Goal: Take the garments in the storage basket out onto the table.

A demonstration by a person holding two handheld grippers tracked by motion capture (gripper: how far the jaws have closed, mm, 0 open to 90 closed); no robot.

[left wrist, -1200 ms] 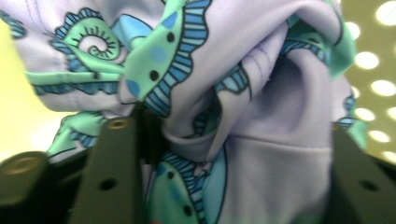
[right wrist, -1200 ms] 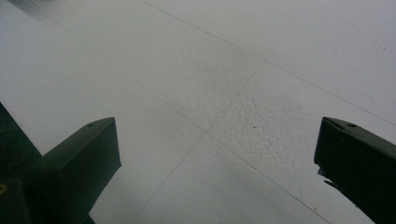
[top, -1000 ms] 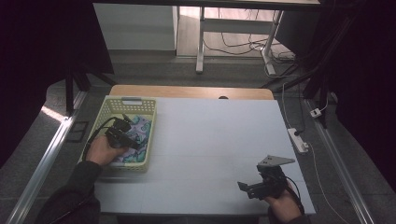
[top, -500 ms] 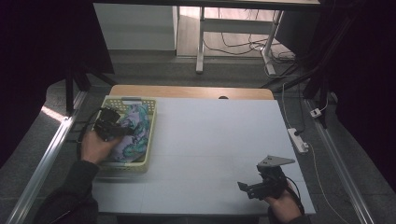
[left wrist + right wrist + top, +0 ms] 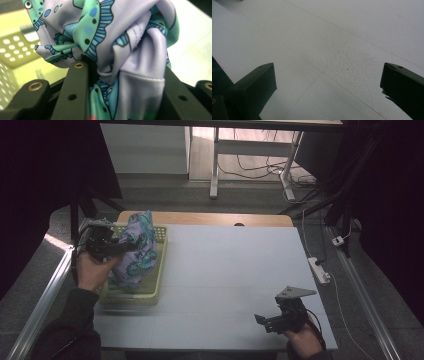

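A lilac cloth [image 5: 136, 251] printed with green and blue fish shapes hangs bunched above the yellow basket [image 5: 131, 296] at the table's left. My left gripper [image 5: 119, 248] is shut on the cloth and holds it up, its lower end still inside the basket. In the left gripper view the cloth [image 5: 130, 47] is pinched between the two black jaws, with the basket's perforated wall [image 5: 12, 47] behind it. My right gripper [image 5: 264, 321] rests low over the white table near the front right edge. It is open, and its jaws stand wide apart over bare tabletop [image 5: 324, 55].
The white table [image 5: 225, 270] stretches between the basket and the right gripper. A wooden strip [image 5: 210, 219] runs along its far edge. A power strip [image 5: 319, 270] and cables lie on the floor to the right.
My left gripper has lifted the cloth up out of the basket, from lying flat to hanging bunched. The right gripper has stayed where it was.
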